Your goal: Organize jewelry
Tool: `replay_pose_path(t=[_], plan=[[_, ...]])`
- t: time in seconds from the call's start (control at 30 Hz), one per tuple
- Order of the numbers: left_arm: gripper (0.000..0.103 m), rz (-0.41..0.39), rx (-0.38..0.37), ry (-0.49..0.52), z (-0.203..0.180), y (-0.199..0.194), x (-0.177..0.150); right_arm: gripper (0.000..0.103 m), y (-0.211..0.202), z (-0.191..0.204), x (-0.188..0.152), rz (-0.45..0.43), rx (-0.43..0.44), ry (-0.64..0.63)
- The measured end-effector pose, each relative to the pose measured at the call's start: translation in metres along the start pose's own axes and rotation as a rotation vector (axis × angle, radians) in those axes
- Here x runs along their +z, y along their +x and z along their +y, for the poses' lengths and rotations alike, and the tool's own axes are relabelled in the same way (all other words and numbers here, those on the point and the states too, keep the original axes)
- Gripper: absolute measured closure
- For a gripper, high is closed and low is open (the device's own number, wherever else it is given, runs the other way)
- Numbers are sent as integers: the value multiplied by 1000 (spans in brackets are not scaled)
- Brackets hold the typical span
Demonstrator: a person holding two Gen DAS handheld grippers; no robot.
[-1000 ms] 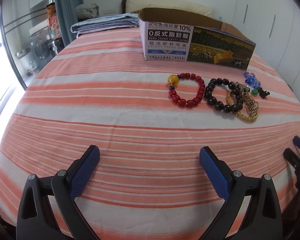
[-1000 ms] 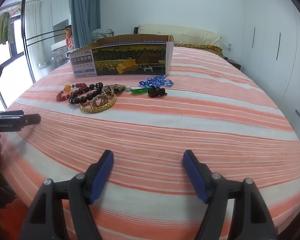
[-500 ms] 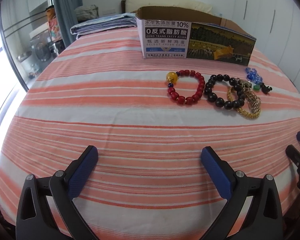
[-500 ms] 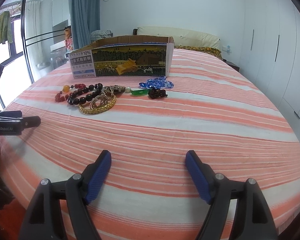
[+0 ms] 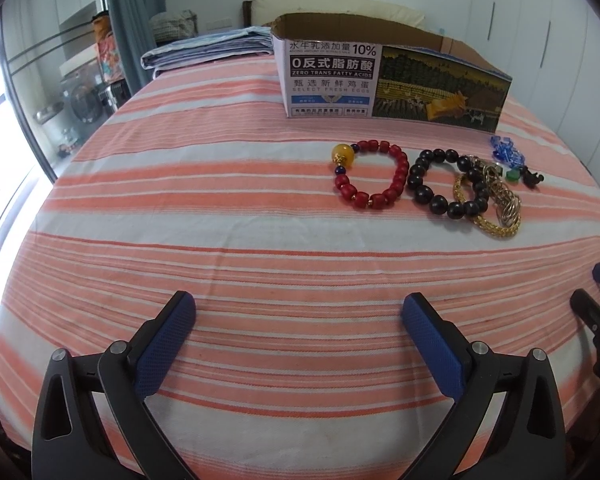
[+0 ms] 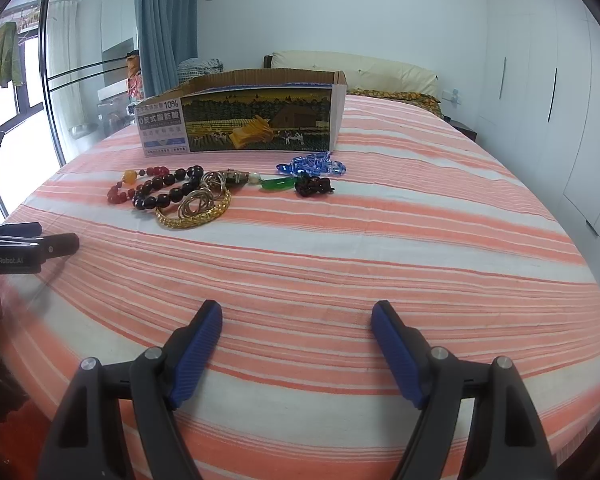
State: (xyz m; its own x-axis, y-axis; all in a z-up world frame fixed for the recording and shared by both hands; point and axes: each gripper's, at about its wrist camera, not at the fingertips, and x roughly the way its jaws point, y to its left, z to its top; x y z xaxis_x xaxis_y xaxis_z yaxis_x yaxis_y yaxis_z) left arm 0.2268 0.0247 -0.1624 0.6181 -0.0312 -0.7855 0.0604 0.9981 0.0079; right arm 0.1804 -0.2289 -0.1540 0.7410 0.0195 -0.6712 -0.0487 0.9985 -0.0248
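Observation:
Jewelry lies in a row on the striped bed in front of an open cardboard box (image 5: 380,80) (image 6: 244,120). A red bead bracelet (image 5: 370,174) (image 6: 118,192) with an amber bead is leftmost. Beside it lie a black bead bracelet (image 5: 440,188) (image 6: 168,192), a gold chain bracelet (image 5: 488,220) (image 6: 196,214) with metal rings (image 6: 196,202) on it, a green pendant (image 6: 278,184), a dark charm (image 6: 312,186) and blue beads (image 5: 508,152) (image 6: 312,166). My left gripper (image 5: 298,314) and right gripper (image 6: 296,320) both stand open over bare bedspread, well short of the jewelry, nothing between their fingers.
Folded bedding (image 5: 208,50) and pillows (image 6: 356,72) lie beyond the box. Glass doors and a curtain (image 6: 164,28) stand on the left, white wardrobes (image 6: 540,92) on the right. The striped bedspread (image 6: 380,240) stretches between grippers and jewelry.

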Motion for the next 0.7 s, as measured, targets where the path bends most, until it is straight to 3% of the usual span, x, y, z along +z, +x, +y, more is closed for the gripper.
replay_pose_path(t=[0.7], plan=[[0, 42, -9, 10, -1, 1, 4, 24, 2, 1, 2, 17, -2, 0]])
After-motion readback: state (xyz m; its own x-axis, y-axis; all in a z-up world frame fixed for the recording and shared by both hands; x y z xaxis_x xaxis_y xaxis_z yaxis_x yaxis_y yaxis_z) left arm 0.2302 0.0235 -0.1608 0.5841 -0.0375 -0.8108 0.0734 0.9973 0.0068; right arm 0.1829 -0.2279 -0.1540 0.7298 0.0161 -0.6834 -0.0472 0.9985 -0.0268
